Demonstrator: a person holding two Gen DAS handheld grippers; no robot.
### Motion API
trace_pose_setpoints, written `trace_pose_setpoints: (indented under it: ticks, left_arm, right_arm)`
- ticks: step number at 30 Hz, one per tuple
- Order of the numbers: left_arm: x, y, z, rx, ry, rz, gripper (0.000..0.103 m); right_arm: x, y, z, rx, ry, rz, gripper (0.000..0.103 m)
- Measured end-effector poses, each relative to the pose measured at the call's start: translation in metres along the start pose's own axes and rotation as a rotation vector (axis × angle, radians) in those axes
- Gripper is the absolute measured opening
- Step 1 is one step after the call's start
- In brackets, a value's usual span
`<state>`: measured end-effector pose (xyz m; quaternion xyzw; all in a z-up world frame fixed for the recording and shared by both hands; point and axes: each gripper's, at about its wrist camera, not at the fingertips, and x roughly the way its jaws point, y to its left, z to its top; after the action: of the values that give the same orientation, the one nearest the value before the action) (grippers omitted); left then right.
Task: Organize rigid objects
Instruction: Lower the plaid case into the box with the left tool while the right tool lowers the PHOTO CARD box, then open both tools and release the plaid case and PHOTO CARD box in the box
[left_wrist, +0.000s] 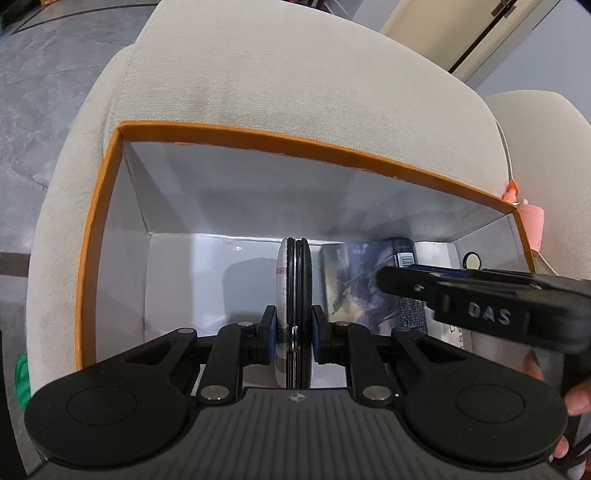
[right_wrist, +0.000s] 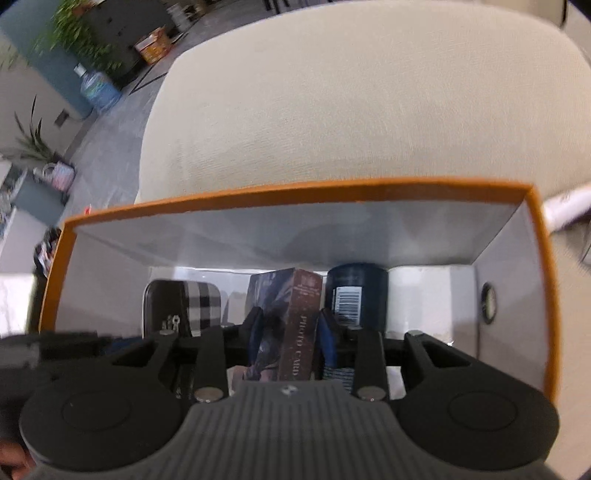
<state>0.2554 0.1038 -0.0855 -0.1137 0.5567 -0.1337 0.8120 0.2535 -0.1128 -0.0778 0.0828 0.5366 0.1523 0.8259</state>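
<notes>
I am clamping my left gripper (left_wrist: 293, 334) on the plaid case (left_wrist: 293, 295) at frame center, my right gripper (right_wrist: 291, 332) gripping the photo card box (right_wrist: 291, 325), inside the orange-rimmed box (left_wrist: 258, 133).

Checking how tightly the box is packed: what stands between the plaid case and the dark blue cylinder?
The photo card box, held upright by the right gripper, stands between the plaid case and the dark blue cylinder; the right wrist view shows it.

A beige sofa cushion (left_wrist: 295, 85) fills the background, above grey marble flooring (left_wrist: 40, 92). Leafy potted plants (right_wrist: 77, 40) and a blue water jug (right_wrist: 98, 88) stand far left in the right wrist view
</notes>
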Motion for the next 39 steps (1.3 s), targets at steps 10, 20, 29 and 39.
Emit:
trace_pose_setpoints:
  ticks: [10, 20, 29, 39]
  left_arm:
    - [0.014, -0.002, 0.013, -0.045, 0.007, -0.066, 0.019]
    - [0.011, -0.016, 0.009, 0.102, 0.014, 0.063, 0.033]
    - [0.016, -0.027, -0.003, 0.288, 0.082, 0.161, 0.048]
    - [0.014, -0.035, -0.005, 0.352, 0.112, 0.164, 0.068]
  right_arm:
    - [-0.014, 0.001, -0.020, -0.059, -0.008, -0.056, 0.033]
    - [-0.008, 0.011, -0.025, -0.080, 0.007, -0.047, 0.033]
    - [-0.010, 0.014, -0.028, -0.136, 0.024, -0.058, 0.033]
    - [-0.006, 0.025, -0.037, -0.282, 0.037, -0.081, 0.041]
